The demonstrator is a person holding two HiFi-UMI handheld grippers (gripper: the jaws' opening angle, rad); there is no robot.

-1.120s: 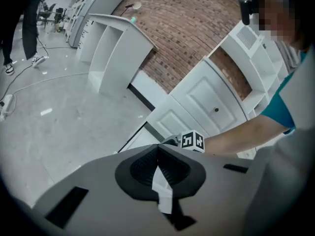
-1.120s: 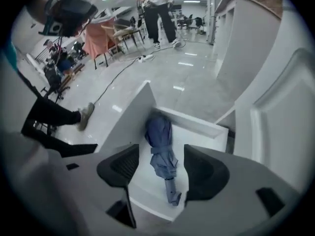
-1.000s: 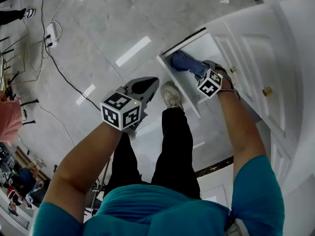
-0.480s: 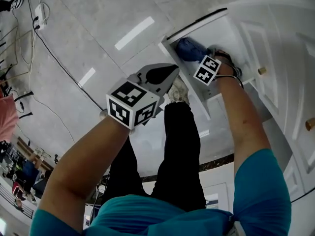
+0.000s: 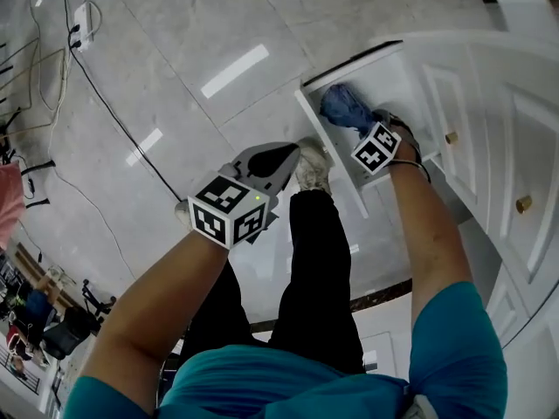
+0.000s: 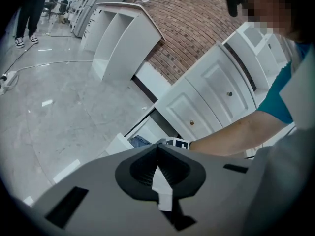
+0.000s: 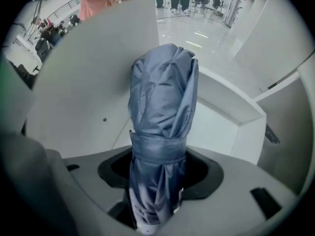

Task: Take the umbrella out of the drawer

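A folded blue umbrella with a strap round it lies in the open white drawer low in the cabinet. My right gripper points straight down into the drawer. In the right gripper view the umbrella runs up between the jaws of that gripper. The jaws are closing around it, and the drawer's wall stands behind. My left gripper hangs over the floor left of the drawer, shut and empty. Its tips meet in the left gripper view.
White cabinet doors with brass knobs rise right of the drawer. The person's shoe stands on the grey floor just in front of the drawer. Cables and a power strip lie far left. A white shelf unit stands across the room.
The right gripper has sunk deeper into the drawer over the umbrella. The left gripper has dropped a little and stays beside the drawer.
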